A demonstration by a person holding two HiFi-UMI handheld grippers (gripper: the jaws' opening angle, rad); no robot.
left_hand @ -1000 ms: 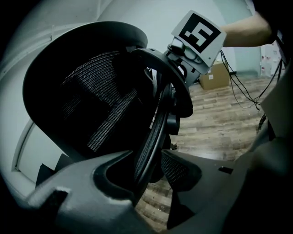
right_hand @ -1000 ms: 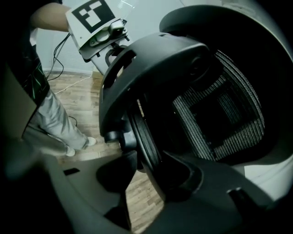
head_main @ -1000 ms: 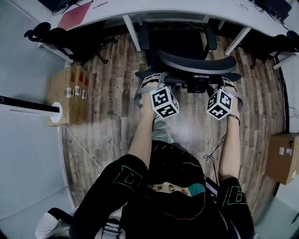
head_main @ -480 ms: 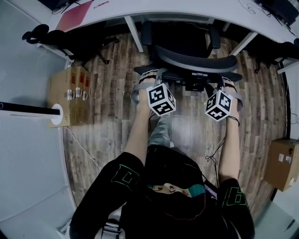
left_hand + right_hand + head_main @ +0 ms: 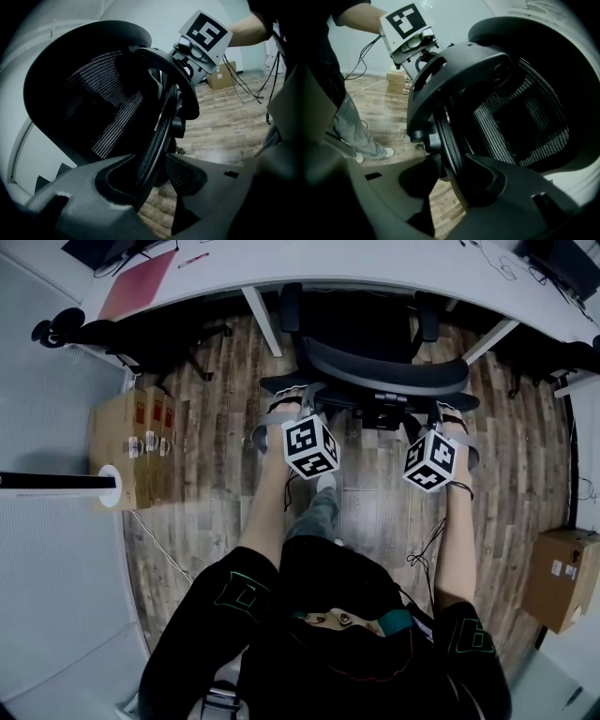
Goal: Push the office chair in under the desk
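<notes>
The chair (image 5: 384,371) faces the table (image 5: 375,263), seat partly under its edge, its wide backrest running left to right, back toward the person. The left claw (image 5: 152,176) and right claw (image 5: 452,176) each straddle one end of the backrest rim, jaws moderately apart, the rim leaning on one jaw. A closed box (image 5: 131,437) stands on the floor at left.
</notes>
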